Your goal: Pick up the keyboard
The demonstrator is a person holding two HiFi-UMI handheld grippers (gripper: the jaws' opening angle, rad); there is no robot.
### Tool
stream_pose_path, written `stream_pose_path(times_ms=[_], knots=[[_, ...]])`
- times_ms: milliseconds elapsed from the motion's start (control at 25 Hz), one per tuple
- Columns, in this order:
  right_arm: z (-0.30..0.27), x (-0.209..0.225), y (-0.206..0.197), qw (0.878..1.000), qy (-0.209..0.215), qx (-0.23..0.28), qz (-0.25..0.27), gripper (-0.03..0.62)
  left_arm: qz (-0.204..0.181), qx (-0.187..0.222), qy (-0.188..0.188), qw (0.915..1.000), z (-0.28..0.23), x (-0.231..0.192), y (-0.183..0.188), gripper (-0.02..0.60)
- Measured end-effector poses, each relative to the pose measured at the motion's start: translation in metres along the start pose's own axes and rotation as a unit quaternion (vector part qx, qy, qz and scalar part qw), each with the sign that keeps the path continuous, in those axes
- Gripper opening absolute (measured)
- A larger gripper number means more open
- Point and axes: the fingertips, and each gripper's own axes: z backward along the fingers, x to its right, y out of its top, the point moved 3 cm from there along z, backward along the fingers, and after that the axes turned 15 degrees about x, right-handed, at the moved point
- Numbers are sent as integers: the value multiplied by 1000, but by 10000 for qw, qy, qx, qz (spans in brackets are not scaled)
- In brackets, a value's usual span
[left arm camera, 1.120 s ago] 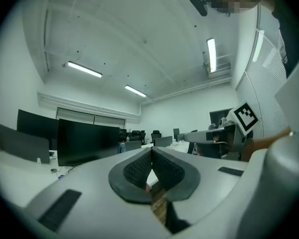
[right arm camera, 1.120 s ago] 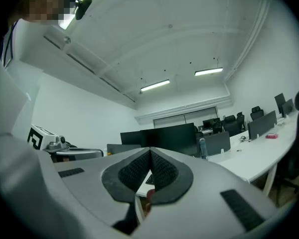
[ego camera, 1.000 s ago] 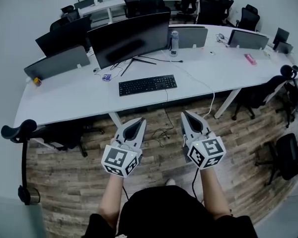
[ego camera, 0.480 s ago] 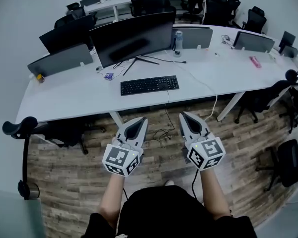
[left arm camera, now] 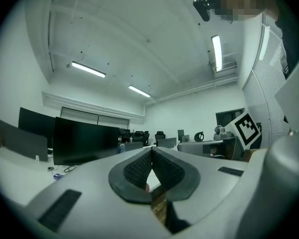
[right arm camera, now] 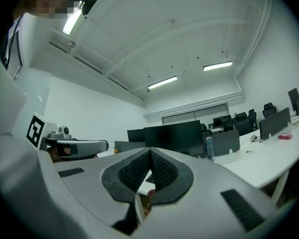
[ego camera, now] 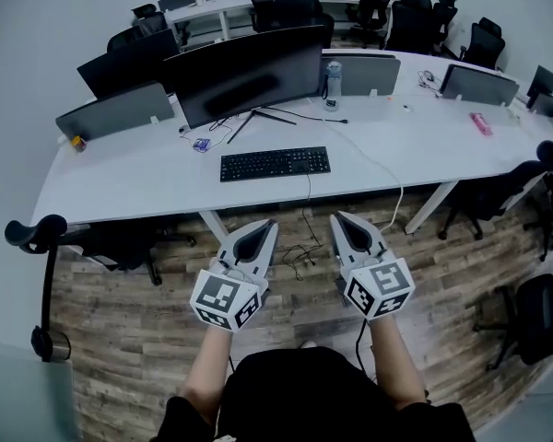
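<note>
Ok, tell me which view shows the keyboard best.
The head view: the whole black keyboard lies in plain sight on the white desk, before the monitor. The right gripper view shows only a sliver past its shut jaws; the left gripper view shows none of it.

Grey left gripper and right gripper; person in a dark top.
Both are tapered pale shells with black ribbed pads; at the end nearest the dark top each carries a white cube of black square markers. A dark cable runs from the right one toward that top.
</note>
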Motion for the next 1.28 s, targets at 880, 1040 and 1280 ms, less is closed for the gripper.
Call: stream_pose_path(times_ms=[880,1040,1280], knots=[[-1,45,-11,9997,131,14,-198,5,-20,-46,223,9997,-27,13,-17,9],[-14,40,-12,9998,130,110,-110,5,-14,-31,222,9997,-25,-3,-18,9],[-39,42,-17,9999,77,92,-60,5,10,-57,195,9998,-37,-29,-24,9]])
